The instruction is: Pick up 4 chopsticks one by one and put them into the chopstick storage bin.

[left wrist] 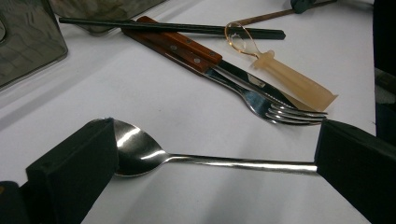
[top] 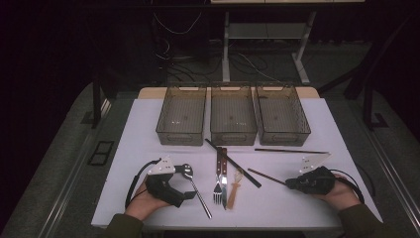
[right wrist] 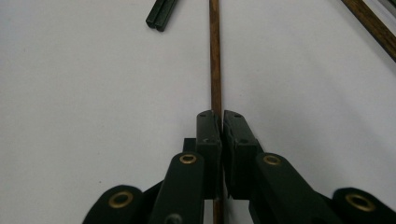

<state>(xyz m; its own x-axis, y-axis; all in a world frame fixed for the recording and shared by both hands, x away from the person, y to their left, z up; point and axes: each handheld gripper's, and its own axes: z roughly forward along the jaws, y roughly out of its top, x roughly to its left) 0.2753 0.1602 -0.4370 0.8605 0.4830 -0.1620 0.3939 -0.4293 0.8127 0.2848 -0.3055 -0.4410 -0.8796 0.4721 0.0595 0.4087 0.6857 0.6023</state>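
A metal spoon lies on the white table at the front left. My left gripper stands open around it, one jaw at the bowl and the other at the end of the handle, with neither pressing it. At the front right, my right gripper is shut on one end of a thin brown chopstick, which runs straight out from between the jaws and lies along the table.
Three clear bins stand in a row at the back. In the middle lie a fork, a wood-handled knife, an amber plastic spoon and black chopsticks. A second brown chopstick lies before the right bin.
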